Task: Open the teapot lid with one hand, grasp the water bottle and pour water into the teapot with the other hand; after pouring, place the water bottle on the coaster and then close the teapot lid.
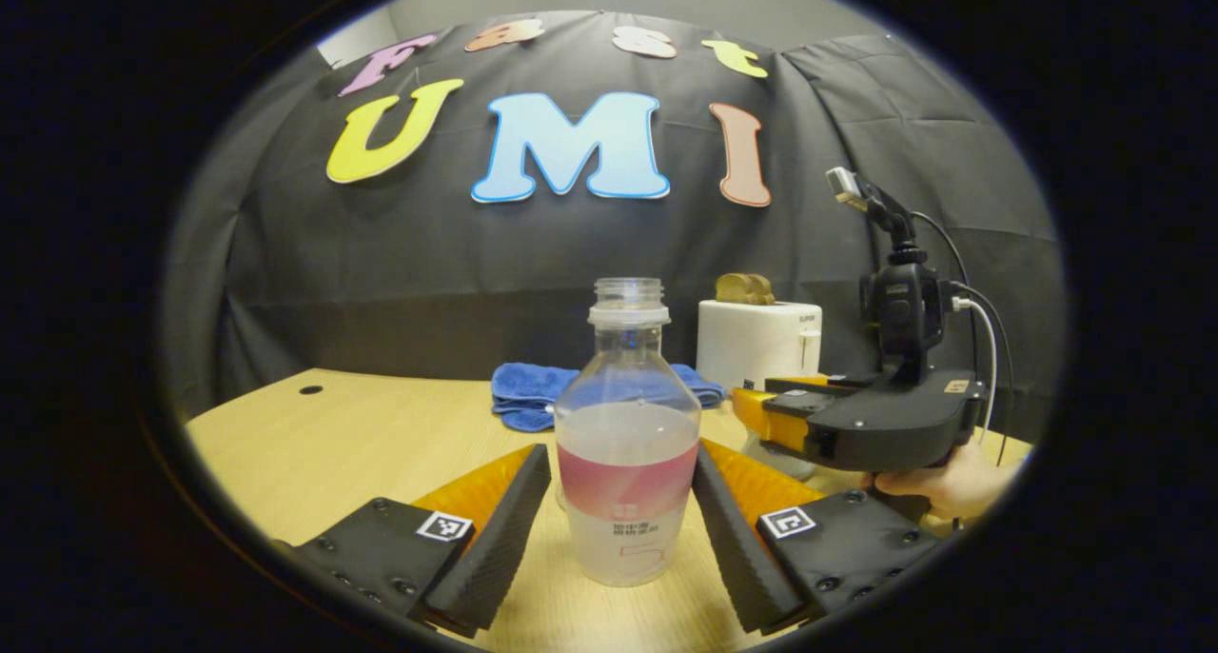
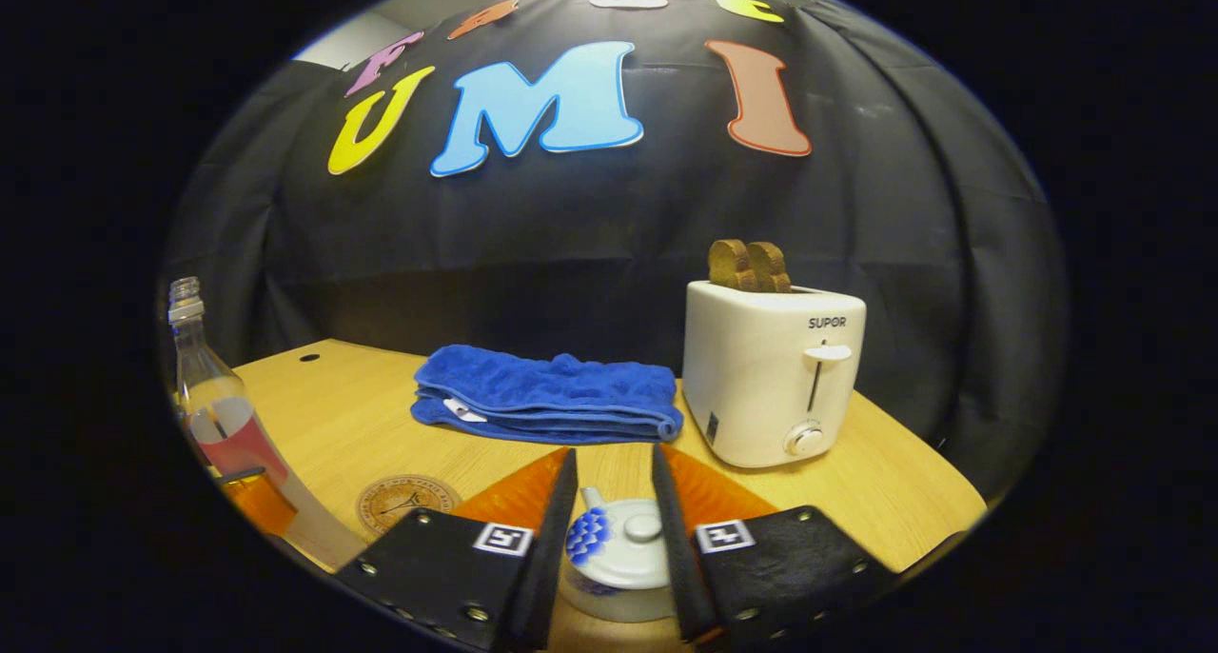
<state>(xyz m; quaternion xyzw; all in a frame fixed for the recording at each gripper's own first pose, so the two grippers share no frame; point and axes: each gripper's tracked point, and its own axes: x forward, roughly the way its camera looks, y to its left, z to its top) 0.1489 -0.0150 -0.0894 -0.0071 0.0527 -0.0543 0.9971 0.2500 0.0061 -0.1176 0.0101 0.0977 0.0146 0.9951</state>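
Note:
The uncapped clear water bottle point(image 1: 627, 444), with a pink label and part full of water, stands on the wooden table point(image 1: 362, 444). My left gripper point(image 1: 625, 463) is shut on it, one finger pressing each side at its widest part. In the right gripper view the same bottle point(image 2: 217, 415) shows at the far left. My right gripper point(image 2: 615, 501) hangs open just above the white teapot's lid point(image 2: 618, 548); its small knob point(image 2: 643, 527) sits between the fingers with gaps on both sides. The lid rests on the teapot. A round brown coaster point(image 2: 407, 503) lies left of the teapot.
A folded blue towel point(image 2: 547, 393) lies at the back of the table. A white toaster point(image 2: 773, 385) with two bread slices stands at the right. In the left gripper view, the right gripper point(image 1: 871, 420) and the hand holding it are close to the bottle's right.

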